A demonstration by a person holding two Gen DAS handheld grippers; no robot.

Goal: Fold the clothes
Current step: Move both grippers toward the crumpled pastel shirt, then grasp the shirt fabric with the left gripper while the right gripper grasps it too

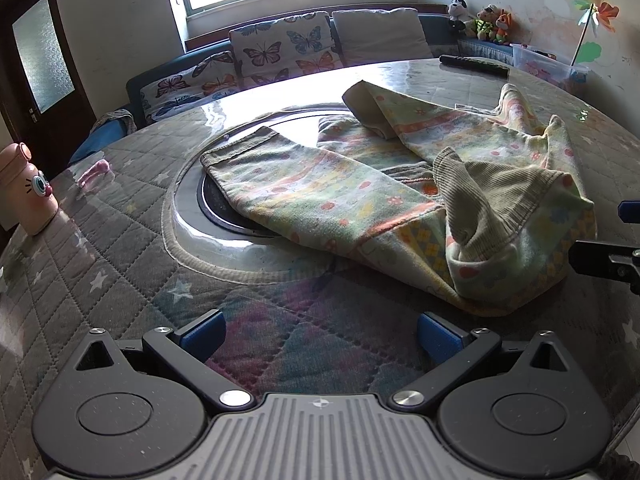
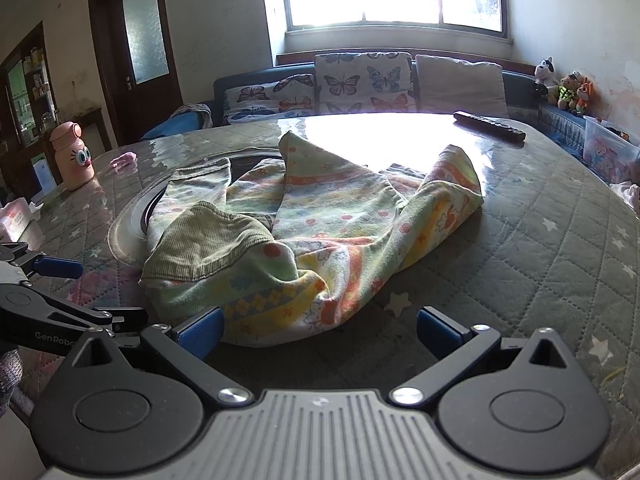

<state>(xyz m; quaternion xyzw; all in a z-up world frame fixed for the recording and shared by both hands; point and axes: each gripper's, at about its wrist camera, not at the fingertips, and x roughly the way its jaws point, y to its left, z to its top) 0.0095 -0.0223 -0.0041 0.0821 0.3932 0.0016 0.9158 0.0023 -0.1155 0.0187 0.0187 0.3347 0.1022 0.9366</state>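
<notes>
I see a round counter (image 1: 120,248) covered by a grey quilted cloth with small white stars under a glossy clear sheet that throws back hard glare from the window. At its middle sits a smooth, shiny round disc (image 1: 208,220) with a dark ring inside it. The garment (image 1: 360,192) lies crumpled across that disc and the cloth on the near side: soft, worn knit printed in pale green, yellow and orange bands with little flowers, and dull olive ribbed trim. One ribbed cuff (image 1: 236,146) lies flat on the disc; a ribbed band (image 2: 208,240) is flipped open at the near end, showing the inside. Folds hide how the parts join, so I cannot tell which piece of clothing it is.

My left hand-held gripper (image 1: 322,336) hovers over bare cloth just short of the garment, blue pads spread wide, nothing between them. My right hand-held gripper (image 2: 320,334) is spread wide too, its left pad (image 2: 202,330) at the garment's near hem; whether it touches, I cannot tell.

Farther off stand a pink bottle with cartoon eyes (image 2: 74,156) and a black remote (image 2: 490,126), partly washed out by glare. A small pink thing (image 1: 94,172) is too blurred to name.
</notes>
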